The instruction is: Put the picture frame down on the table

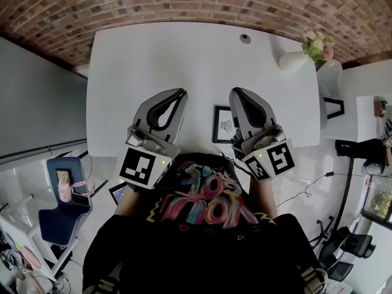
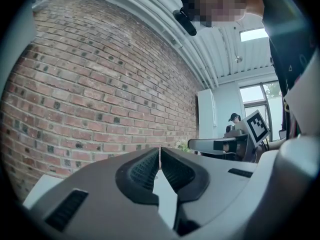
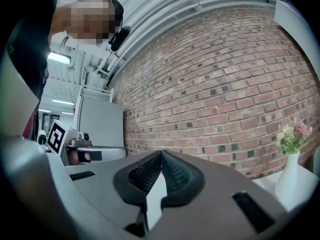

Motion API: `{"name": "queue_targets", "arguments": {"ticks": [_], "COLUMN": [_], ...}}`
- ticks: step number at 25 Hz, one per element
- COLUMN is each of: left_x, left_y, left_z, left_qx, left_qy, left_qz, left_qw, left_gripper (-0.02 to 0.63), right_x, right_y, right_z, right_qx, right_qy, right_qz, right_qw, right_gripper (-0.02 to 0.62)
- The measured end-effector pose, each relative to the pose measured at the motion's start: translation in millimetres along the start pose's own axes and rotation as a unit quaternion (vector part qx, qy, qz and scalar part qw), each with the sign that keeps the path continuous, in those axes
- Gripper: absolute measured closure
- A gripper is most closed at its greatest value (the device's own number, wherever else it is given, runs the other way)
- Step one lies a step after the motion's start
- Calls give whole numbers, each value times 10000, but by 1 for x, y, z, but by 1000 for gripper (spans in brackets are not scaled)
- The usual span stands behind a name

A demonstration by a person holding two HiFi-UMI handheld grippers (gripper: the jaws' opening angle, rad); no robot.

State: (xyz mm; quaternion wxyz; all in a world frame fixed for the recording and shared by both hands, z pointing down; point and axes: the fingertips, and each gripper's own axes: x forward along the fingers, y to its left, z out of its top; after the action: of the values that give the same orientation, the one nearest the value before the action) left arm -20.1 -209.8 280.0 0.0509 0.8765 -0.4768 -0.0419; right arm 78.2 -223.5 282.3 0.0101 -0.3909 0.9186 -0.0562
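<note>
A black picture frame with a white print lies flat on the white table, near its front edge; the right gripper covers its right side. My left gripper hangs over the table to the frame's left, jaws closed tip to tip with nothing between them. My right gripper hovers above the frame's right edge, jaws likewise closed and empty. Both gripper views look up at the brick wall, not at the frame.
A white vase with flowers stands at the table's far right, also in the right gripper view as the vase. A small round grey object sits near the far edge. A chair and cables are on the floor.
</note>
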Motion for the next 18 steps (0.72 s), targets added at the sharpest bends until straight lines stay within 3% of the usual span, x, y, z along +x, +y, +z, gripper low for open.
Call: {"name": "queue_targets", "arguments": {"ticks": [7,11,18], "left_x": [1,0,3], "left_y": [1,-2,1], "left_z": [1,-10,-8], "left_qx": [-4,119,115], "left_qy": [4,255,143], "left_qz": [1,-202,-258], "left_qw": [10000,9994,9995], "left_gripper": [575,575,575], "right_x": [1,0,0], "right_y": [0,-2,-5], "right_z": [0,-2,-7], "right_qx": [-47,132,223], "right_qy": [47,45,67], "right_qz": [25,36,36], "right_qw": [10000,9999,9997], "right_gripper": [575,575,575]}}
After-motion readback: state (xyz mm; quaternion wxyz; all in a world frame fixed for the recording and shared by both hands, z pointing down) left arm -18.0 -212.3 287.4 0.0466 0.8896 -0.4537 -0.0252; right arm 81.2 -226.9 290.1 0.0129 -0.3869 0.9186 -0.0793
